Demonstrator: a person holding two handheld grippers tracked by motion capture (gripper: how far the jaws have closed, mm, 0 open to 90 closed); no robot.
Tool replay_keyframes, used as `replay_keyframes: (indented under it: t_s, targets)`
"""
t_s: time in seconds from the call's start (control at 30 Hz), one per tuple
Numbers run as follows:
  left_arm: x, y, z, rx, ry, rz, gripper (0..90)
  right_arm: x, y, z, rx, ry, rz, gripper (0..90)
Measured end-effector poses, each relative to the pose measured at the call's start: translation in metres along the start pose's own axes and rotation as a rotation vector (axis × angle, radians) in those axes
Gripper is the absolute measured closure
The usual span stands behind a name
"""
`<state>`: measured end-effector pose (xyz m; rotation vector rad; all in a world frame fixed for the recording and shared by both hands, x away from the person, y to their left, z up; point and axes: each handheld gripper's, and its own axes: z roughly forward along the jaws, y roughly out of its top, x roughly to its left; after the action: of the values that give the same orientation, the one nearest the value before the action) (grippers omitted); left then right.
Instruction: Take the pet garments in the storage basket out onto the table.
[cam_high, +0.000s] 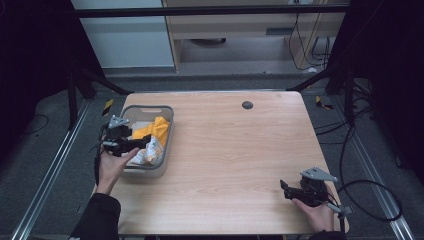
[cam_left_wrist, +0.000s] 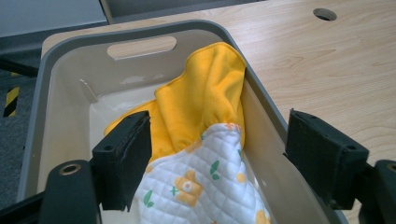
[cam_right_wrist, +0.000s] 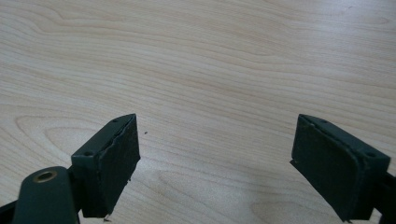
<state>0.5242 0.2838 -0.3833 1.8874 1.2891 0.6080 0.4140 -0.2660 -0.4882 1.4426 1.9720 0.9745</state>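
Yellow cloth (cam_left_wrist: 205, 93) drapes lengthwise up the bin wall (cam_left_wrist: 261, 93) (crumpled).

— The pale wooden table (cam_high: 235, 150) is evenly lit from overhead, yet everything around it sinks into darkness.

— Up close it's sharp: soft sheen on the grey plastic bin (cam_left_wrist: 60, 51), faint shadows, only slightly blurred black jaws.

I work in a lab-like recording room: my wooden surface (cam_high: 235, 150) stands inside a black metal frame (cam_high: 210, 10), with loose cables (cam_high: 367, 200) across grey carpet (cam_high: 45, 160) and hazard tape (cam_high: 107, 106).
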Motion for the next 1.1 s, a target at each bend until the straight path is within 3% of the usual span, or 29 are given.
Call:
replay_keyframes:
  t_s: [0.53,1.1]
  targets:
    - [0.004,0.004,0.018,0.086,0.005,-0.002,23.2,0.0,0.0,0.0,0.004,0.006,-0.004,15.4]
    - [-0.001,0.006,0.028,0.166,0.002,0.022,27.9,0.0,0.001,0.001,0.011,0.013,-0.01,15.5]
